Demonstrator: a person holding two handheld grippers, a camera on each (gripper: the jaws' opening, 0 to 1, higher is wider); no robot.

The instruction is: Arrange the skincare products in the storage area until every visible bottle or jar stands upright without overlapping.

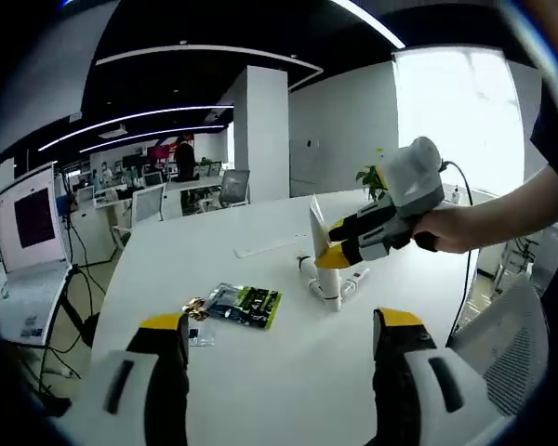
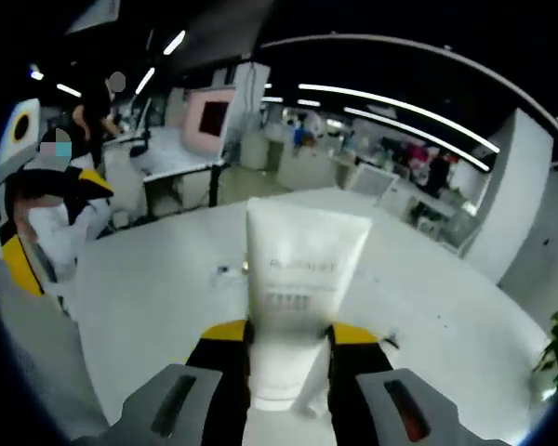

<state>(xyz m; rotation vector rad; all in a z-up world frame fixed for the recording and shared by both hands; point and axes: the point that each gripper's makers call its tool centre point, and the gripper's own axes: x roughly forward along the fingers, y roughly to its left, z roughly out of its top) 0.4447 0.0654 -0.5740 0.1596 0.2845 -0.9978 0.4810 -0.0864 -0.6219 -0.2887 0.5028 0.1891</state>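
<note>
A white squeeze tube [image 2: 299, 269] is clamped between the jaws of my right gripper [image 2: 288, 342], its flat crimped end pointing away from the camera. In the left gripper view the same tube [image 1: 317, 227] stands cap-down on the white table [image 1: 260, 372], held near its middle by the right gripper [image 1: 332, 255], which a hand holds from the right. A smaller white tube [image 1: 355, 278] lies flat just beside the cap. A green-and-black sachet [image 1: 247, 305] lies left of them, with small bits [image 1: 197, 321] next to it. My left gripper [image 1: 281, 339] hovers wide open over the near table.
A flat white strip [image 1: 270, 246] lies farther back on the table. A potted plant [image 1: 371, 177] stands at the far edge. A laptop [image 1: 28, 223] sits on a stand to the left, and a mesh chair [image 1: 511, 348] is at the right. The left gripper [image 2: 46, 218] shows at the left.
</note>
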